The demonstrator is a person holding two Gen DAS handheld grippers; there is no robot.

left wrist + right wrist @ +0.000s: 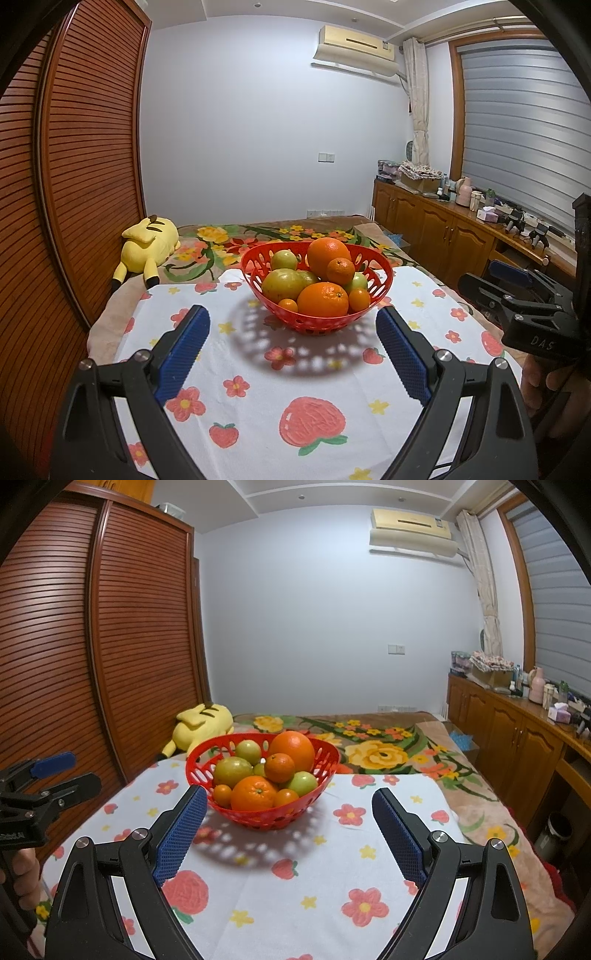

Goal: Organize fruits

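Note:
A red perforated basket [380,291] [325,775] stands on a white cloth with a flower and strawberry print [295,369] [295,867]. It holds a large orange [328,254] [291,749], a second orange [322,299] [254,793], several small tangerines and several green-yellow fruits [282,284] [232,771]. My left gripper [293,354] is open and empty, a short way in front of the basket. My right gripper [288,834] is open and empty, in front and to the right of the basket. Each gripper also shows at the edge of the other's view.
The cloth lies over a bed with a floral blanket [221,240] [388,753]. A yellow plush toy [147,247] [201,725] lies at the back left. A slatted wooden wardrobe [81,166] stands on the left, and a cluttered wooden cabinet [443,218] [517,731] on the right.

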